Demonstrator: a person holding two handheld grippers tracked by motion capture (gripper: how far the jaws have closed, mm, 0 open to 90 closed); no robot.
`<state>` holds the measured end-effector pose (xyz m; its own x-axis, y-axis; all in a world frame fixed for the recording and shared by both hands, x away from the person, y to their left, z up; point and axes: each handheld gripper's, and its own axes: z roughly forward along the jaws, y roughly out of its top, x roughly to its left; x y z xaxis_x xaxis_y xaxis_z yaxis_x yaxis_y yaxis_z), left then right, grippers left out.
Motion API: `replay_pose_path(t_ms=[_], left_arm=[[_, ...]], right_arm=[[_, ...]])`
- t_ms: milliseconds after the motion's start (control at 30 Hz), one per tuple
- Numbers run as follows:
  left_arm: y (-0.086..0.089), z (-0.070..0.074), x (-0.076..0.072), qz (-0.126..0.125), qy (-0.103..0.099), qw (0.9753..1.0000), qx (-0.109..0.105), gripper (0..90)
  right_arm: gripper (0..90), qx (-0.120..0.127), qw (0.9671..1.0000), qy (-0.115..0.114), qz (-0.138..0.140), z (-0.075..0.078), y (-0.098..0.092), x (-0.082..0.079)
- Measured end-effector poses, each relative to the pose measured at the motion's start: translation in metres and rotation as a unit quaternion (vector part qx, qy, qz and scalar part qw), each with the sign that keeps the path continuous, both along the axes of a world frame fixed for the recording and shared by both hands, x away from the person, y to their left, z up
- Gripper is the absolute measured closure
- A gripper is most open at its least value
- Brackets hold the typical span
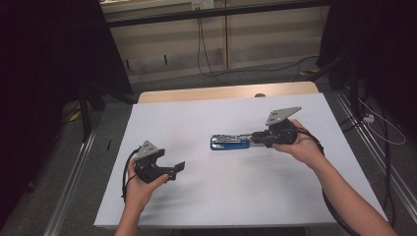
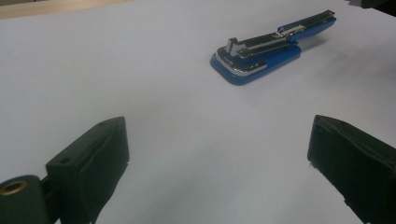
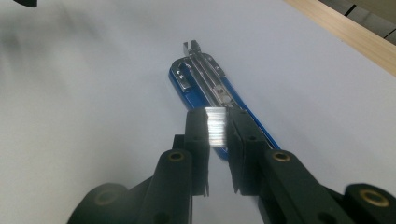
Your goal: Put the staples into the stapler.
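A blue stapler (image 1: 228,142) lies swung open near the middle of the white table (image 1: 196,113), its metal staple channel (image 3: 205,77) bared and facing up. My right gripper (image 1: 255,137) hovers just over the stapler's rear end, shut on a shiny strip of staples (image 3: 215,129) pinched between its jaws. In the left gripper view the stapler (image 2: 261,53) lies well ahead. My left gripper (image 1: 178,168) is held low at the table's front left, open, with bare table between its fingers (image 2: 100,149).
A wooden strip (image 1: 221,92) borders the table's far edge. Cables (image 1: 206,59) trail over the floor behind it. Metal rails (image 1: 74,172) run along both sides of the table, with dark curtains beyond.
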<state>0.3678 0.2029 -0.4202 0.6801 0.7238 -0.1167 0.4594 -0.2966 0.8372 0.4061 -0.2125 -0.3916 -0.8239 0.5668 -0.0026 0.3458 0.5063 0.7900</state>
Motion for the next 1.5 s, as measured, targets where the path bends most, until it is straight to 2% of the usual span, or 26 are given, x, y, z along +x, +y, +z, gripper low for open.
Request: replay_pose_path(t_ms=[1500], left_arm=[[0.001,-0.001,-0.001,0.004,0.002,1.0,-0.005,5.6]], right_arm=[[79.7,-0.005,0.9998,-0.009,0.018,0.005,0.018,0.021]])
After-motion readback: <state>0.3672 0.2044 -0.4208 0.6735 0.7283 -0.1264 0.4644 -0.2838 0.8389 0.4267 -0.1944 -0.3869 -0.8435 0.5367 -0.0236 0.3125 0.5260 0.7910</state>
